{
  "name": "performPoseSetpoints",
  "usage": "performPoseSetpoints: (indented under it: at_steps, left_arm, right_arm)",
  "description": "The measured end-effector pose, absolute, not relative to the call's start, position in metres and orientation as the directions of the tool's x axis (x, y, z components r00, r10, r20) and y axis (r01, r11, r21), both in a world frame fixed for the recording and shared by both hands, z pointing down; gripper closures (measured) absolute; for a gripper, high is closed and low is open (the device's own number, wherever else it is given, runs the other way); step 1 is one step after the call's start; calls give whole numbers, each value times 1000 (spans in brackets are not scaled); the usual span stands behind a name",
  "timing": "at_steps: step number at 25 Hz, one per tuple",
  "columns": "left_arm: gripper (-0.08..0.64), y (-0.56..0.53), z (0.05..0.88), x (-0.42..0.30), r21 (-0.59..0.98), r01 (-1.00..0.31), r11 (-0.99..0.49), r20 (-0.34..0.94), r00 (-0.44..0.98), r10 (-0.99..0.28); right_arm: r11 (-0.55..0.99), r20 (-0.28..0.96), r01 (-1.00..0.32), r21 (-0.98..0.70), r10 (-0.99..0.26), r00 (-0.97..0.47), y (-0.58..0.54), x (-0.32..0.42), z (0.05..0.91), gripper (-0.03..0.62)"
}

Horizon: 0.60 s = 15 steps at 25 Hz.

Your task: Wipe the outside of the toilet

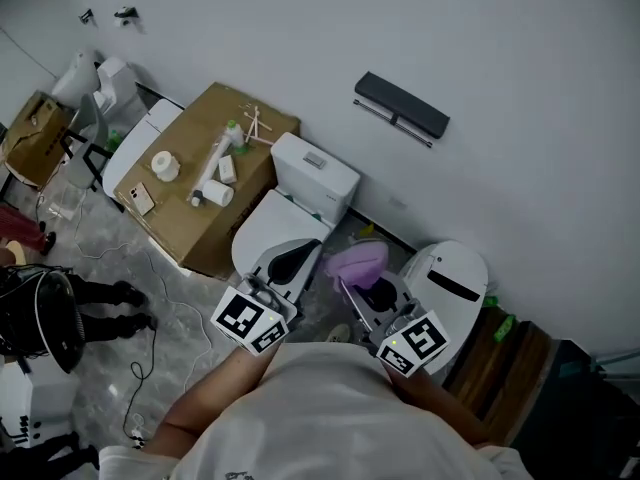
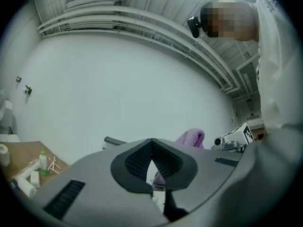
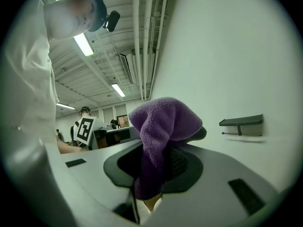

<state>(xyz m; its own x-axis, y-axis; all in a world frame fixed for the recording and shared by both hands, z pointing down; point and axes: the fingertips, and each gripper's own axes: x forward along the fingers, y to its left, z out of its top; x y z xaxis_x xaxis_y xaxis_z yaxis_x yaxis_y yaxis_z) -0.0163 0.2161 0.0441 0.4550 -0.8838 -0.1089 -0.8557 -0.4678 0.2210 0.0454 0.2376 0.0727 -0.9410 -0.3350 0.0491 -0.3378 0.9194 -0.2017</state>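
Status: wiping is not in contact at this moment. The toilet [image 1: 268, 226] stands against the wall with lid down, between a cardboard box [image 1: 200, 223] on its left and a white rounded unit [image 1: 452, 280] on its right. The right claw [image 1: 376, 294] is clamped on a purple cloth [image 1: 358, 261]; the right gripper view confirms this, with the cloth [image 3: 163, 122] pinched between the pads and bunched up above the right claw [image 3: 154, 162]. In the head view the cloth hangs in the air beside the bowl, over the gap between toilet and white unit, apart from any part of the porcelain. The left claw [image 1: 290, 260] is held over the near edge of the lid; its own view shows the left claw [image 2: 151, 148] with pad tips pressed together and nothing gripped between them. No wet streaks or marks on the tank, lid or bowl sides can be made out, so whether any face has been cleaned cannot be told. Judgement: the cloth is in hand and ready, but the tank, lid and bowl flanks are best treated as outstanding; the cloth must first be lowered onto the toilet
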Motion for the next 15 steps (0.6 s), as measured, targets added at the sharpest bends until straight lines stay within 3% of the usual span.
performPoseSetpoints:
  at_steps: [8, 15]
  left_arm:
    - [554, 166, 56, 0, 218, -876, -430, -55, 429, -902]
    - [554, 119, 73, -9, 223, -849, -478, -39, 483, -875]
  right_arm:
    - [944, 71, -275, -182, -267, -961, 187, 66, 81, 506]
    - [930, 95, -327, -170, -314, -945, 140, 58, 90, 506]
